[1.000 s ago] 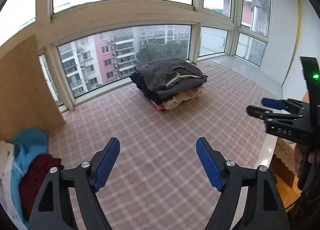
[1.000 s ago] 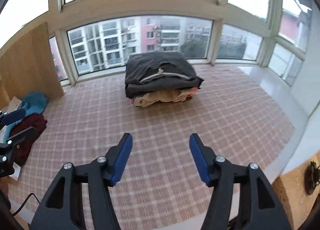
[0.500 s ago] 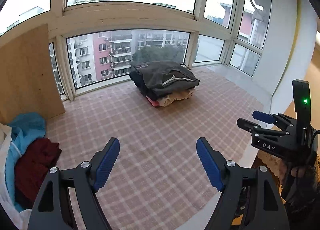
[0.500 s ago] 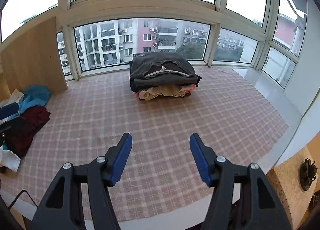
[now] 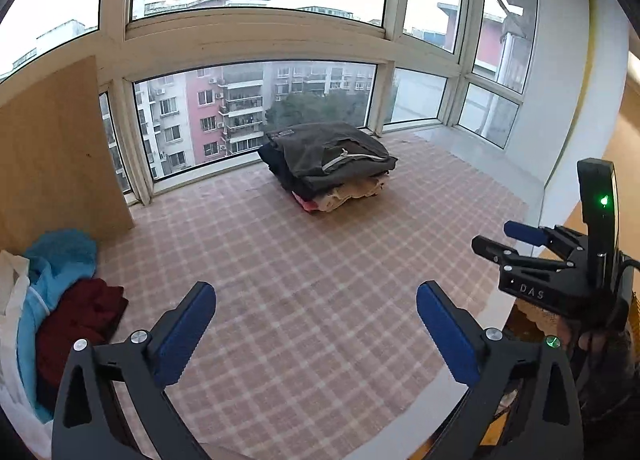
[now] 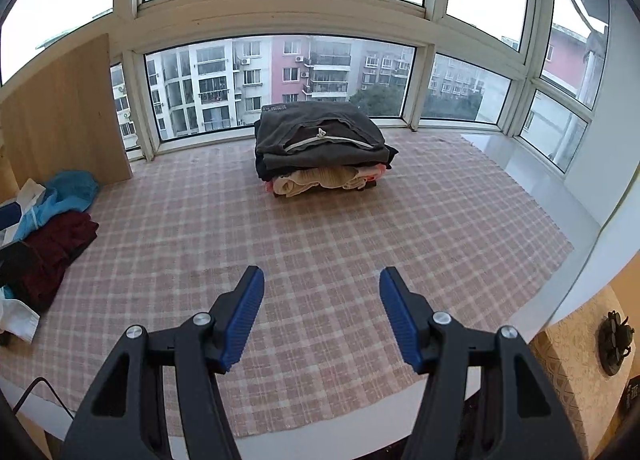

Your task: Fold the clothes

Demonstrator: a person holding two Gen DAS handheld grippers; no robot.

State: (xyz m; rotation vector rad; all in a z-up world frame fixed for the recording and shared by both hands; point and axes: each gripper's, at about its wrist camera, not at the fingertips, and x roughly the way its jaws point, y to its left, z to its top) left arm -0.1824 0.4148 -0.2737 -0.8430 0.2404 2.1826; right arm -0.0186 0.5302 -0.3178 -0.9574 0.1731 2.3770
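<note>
Pink-checked cloth surface (image 6: 320, 252) under bay window: folded stack topped by dark grey garment (image 6: 320, 131) at back, unfolded maroon garment (image 5: 76, 312) left, soft, light, best pinched at an edge; left tongs (image 5: 316, 324) just widened, empty; right tongs (image 6: 322, 316) apart, empty.

A home is shown: a bay window (image 6: 280, 71) is faced by apartment blocks (image 6: 224, 79). Its ledge is covered by a checked cloth (image 6: 320, 244), with clothes (image 6: 324, 147) stacked there.
</note>
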